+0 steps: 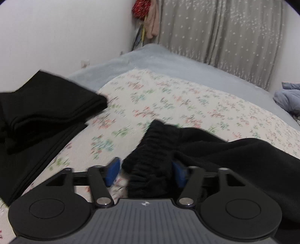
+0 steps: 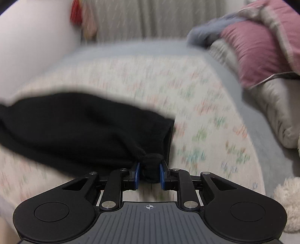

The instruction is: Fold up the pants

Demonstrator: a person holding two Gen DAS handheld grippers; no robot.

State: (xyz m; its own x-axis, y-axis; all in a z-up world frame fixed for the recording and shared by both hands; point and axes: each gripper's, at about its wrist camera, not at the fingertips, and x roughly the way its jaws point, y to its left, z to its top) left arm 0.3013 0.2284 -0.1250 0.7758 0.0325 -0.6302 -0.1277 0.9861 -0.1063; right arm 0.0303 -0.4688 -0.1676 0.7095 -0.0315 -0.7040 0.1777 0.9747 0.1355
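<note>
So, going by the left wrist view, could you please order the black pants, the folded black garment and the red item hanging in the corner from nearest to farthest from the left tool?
1. Black pants: between the left tool's fingers.
2. Folded black garment: left, on the floral sheet.
3. Red hanging item: far corner, beside the curtain.

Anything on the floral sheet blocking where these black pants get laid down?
Mostly open. The pants hang from both grippers, left and right. Folded black clothes sit on the floral sheet at the left edge only.

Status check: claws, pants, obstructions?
Left claw open around black knit pants waistband. Right claw shut on hem. Folded black garment lies left, apart.
</note>
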